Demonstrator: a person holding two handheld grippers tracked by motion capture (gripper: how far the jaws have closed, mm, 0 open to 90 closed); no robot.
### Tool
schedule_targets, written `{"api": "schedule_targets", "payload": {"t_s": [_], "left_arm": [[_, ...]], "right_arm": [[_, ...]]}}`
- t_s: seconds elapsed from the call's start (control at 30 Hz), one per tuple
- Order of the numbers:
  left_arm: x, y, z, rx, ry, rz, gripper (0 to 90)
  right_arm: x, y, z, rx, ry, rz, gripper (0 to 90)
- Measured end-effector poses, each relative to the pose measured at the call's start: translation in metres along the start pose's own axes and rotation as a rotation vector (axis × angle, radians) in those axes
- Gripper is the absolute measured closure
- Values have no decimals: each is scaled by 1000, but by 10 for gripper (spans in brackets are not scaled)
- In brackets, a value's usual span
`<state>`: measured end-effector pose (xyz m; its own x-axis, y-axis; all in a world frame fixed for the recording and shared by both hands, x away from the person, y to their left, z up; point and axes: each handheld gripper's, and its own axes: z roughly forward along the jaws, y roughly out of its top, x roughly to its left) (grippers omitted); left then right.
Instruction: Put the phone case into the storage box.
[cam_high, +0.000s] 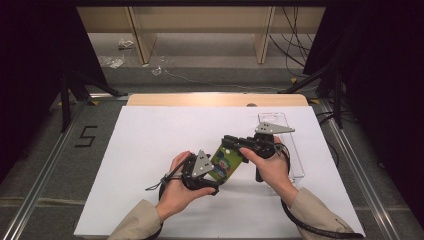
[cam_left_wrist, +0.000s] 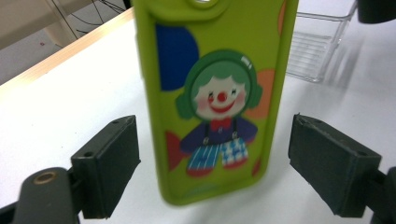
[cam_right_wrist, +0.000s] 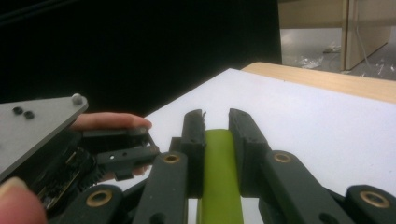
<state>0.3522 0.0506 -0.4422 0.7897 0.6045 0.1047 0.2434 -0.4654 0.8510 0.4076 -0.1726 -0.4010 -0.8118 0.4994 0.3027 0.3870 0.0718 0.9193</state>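
Phone case: green (cam_high: 226, 163), clown picture on it, held above the middle of the table (cam_high: 150, 150), between both tongs.
Right tongs (cam_right_wrist: 216, 122): closed tight on the case's edge.
Left tongs (cam_left_wrist: 212, 168): wide apart, case between the jaws, untouched.
Clear box (cam_high: 295, 150): near the table's right edge.

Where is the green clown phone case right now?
In the high view the green phone case is mid-table above the white sheet, clamped edgewise in the right claw, its lower end between the left claw's open jaws.
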Motion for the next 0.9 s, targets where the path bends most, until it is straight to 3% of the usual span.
{"api": "schedule_targets", "payload": {"t_s": [0.47,0.63,0.7,0.9], "left_arm": [[6,-3,0,-1,-4,-27,170],[6,-3,0,-4,-4,-29,175],[6,-4,-1,-3,-6,-29,179],[7,-3,-1,-5,-7,-30,186]], "right_arm": [[2,9,-5,32,24,-84,776],[2,12,-7,64,34,-142,776],[3,14,-8,88,35,-186,776],[5,18,-10,123,52,-244,775]]}}
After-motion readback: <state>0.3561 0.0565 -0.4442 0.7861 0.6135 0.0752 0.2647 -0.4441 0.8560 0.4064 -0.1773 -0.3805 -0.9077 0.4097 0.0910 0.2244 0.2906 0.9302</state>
